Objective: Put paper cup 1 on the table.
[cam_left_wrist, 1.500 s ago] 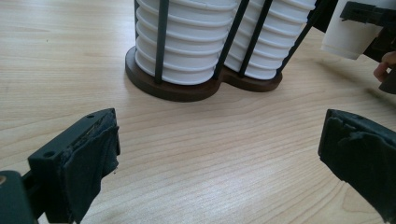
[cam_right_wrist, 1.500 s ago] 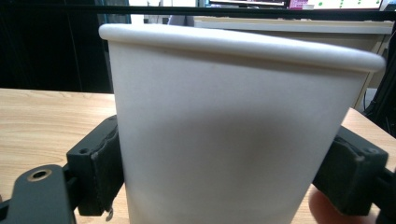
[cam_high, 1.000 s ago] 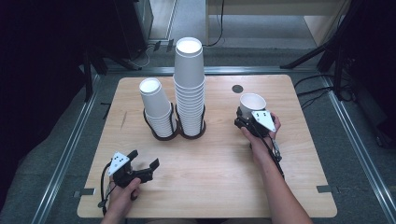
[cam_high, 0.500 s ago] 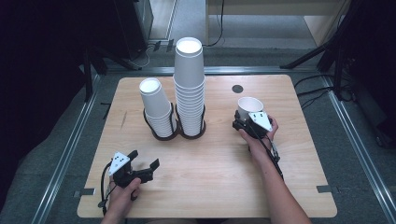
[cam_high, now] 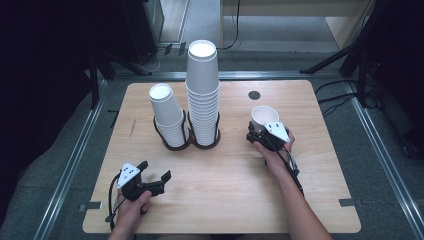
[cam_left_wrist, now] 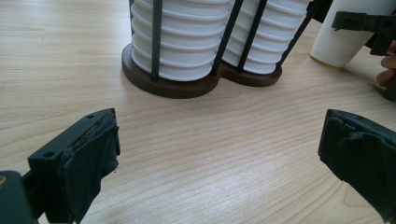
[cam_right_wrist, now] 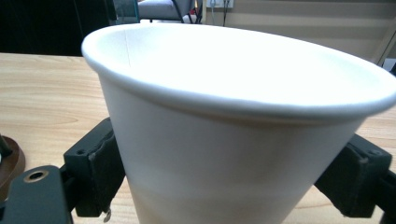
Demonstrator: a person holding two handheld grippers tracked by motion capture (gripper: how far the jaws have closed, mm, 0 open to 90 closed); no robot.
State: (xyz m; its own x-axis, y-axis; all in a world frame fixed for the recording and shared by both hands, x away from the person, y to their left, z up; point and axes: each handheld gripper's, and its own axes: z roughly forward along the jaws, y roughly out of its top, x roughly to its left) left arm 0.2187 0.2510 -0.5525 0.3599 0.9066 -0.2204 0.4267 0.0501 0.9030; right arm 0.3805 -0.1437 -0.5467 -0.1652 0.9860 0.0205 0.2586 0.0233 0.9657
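Note:
A white paper cup (cam_high: 264,116) stands right of centre, mouth up and slightly tilted, its base at the tabletop. My right gripper (cam_high: 260,131) is shut on it from the near side. In the right gripper view the two black pads press the cup's (cam_right_wrist: 233,116) lower wall on either side of the right gripper (cam_right_wrist: 229,172). My left gripper (cam_high: 156,170) rests near the front left edge, open and holding nothing. In the left gripper view, the left gripper (cam_left_wrist: 219,154) has its pads wide apart over bare wood. Farther off there, the cup (cam_left_wrist: 341,42) sits in the right gripper (cam_left_wrist: 359,21).
A dark double holder (cam_high: 190,142) at mid-table carries a tall stack of white cups (cam_high: 202,90) and a shorter leaning stack (cam_high: 167,112). A small dark round spot (cam_high: 254,95) marks the table behind the held cup. Metal rails run along both table sides.
The right gripper and its cup have shifted slightly towards the person and a little left. The left gripper has stayed put.

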